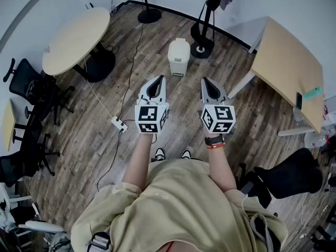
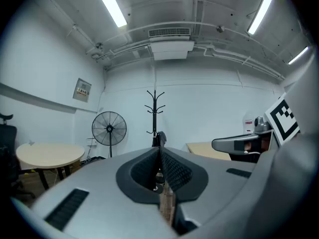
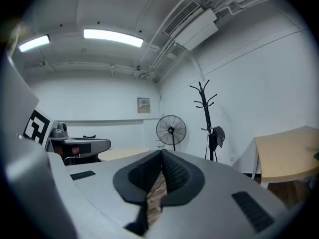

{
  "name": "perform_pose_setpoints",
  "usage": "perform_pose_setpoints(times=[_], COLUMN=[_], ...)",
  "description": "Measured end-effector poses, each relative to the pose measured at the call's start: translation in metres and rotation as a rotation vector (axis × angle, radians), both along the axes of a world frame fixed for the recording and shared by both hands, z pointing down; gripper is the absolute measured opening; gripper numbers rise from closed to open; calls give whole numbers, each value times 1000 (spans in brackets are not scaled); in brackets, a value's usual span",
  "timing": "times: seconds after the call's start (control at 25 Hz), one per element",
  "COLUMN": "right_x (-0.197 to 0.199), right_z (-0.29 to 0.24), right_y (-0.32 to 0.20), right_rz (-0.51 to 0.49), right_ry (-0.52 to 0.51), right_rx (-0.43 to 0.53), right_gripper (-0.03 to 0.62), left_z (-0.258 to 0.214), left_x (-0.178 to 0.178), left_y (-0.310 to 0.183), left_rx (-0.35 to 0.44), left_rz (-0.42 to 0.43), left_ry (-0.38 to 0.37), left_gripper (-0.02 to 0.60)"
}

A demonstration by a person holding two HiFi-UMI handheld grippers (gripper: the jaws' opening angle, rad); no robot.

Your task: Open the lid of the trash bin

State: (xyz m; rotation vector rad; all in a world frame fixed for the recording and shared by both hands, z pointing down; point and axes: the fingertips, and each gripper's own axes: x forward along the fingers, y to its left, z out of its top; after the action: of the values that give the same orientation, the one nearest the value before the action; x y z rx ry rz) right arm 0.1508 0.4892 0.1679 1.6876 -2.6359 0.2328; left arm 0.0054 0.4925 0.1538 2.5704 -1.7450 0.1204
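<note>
Both tongs are closed and empty: left gripper [image 1: 158,79] has its jaws tip to tip, right gripper [image 1: 206,81] the same. Trash bin [image 1: 179,57] stands on the wood floor [image 1: 84,140] ahead of both grippers, well apart from them, lid [image 1: 179,45] down. Round table [image 1: 76,38] is left of the bin, coat rack base [image 1: 201,49] just right of it, fan base [image 1: 149,16] beyond it, desk [image 1: 286,67] further right. Power strip [image 1: 119,124] lies on the person's side of the bin, to its left.

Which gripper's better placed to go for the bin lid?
Left, marginally. The trash bin, lid shut, stands ahead between both; the left gripper tip looks slightly nearer it than the right gripper. Both have jaws together, holding nothing.
</note>
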Motion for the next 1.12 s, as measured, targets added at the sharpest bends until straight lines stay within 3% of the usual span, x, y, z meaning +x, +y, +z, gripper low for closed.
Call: perform_pose_setpoints(times=[0.32, 0.56, 0.84, 1.12], right_x=[37, 60, 43, 12], right_z=[-3, 12, 26, 47], right_y=[13, 16, 1, -55], right_rz=[20, -3, -38, -54], right_ry=[-11, -32, -19, -20], right_rx=[21, -6, -5, -36], right_gripper=[15, 15, 15, 15], left_z=[0, 3, 22, 42], left_x=[25, 52, 45, 23], left_y=[12, 22, 12, -47], left_rx=[-12, 16, -2, -20], left_rz=[-34, -59, -76, -58], left_ry=[61, 46, 15, 12], left_gripper=[21, 21, 21, 21])
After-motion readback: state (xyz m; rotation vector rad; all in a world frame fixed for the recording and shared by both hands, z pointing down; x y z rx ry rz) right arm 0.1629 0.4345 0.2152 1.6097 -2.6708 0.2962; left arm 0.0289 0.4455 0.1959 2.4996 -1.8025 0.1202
